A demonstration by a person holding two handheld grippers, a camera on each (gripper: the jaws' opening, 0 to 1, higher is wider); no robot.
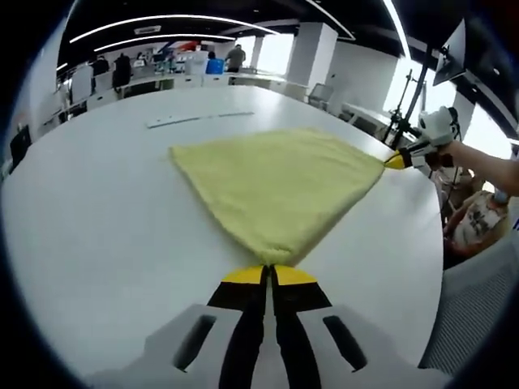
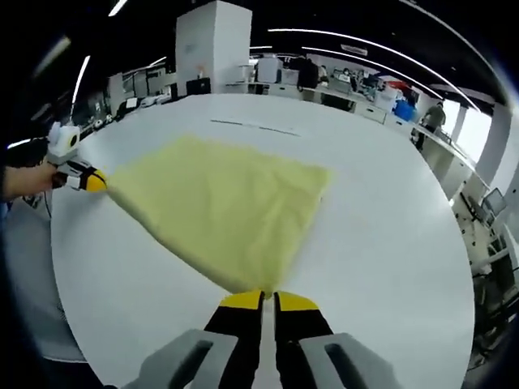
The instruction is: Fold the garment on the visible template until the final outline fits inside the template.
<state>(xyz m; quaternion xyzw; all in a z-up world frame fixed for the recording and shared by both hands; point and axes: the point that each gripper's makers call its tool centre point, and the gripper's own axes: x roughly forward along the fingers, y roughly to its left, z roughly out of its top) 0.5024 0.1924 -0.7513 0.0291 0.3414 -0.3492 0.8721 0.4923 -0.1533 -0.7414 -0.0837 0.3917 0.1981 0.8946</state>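
On the white bench (image 1: 97, 243) the yellow garment (image 1: 276, 182) lies stretched, long axis running between both grippers. The left gripper (image 1: 270, 274) has its fingers (image 1: 243, 275) pinched on one corner; the right gripper (image 2: 268, 300) seemingly clamps the opposite corner.

Big open-plan office with a dark ceiling (image 1: 268, 12) and long curved strip lights (image 1: 162, 19) running across it. There's a chunky white pillar (image 2: 212, 47), rows of desks (image 1: 174, 81) at the back with people (image 1: 235, 57) standing around, and bright windows (image 1: 276, 53) behind them.
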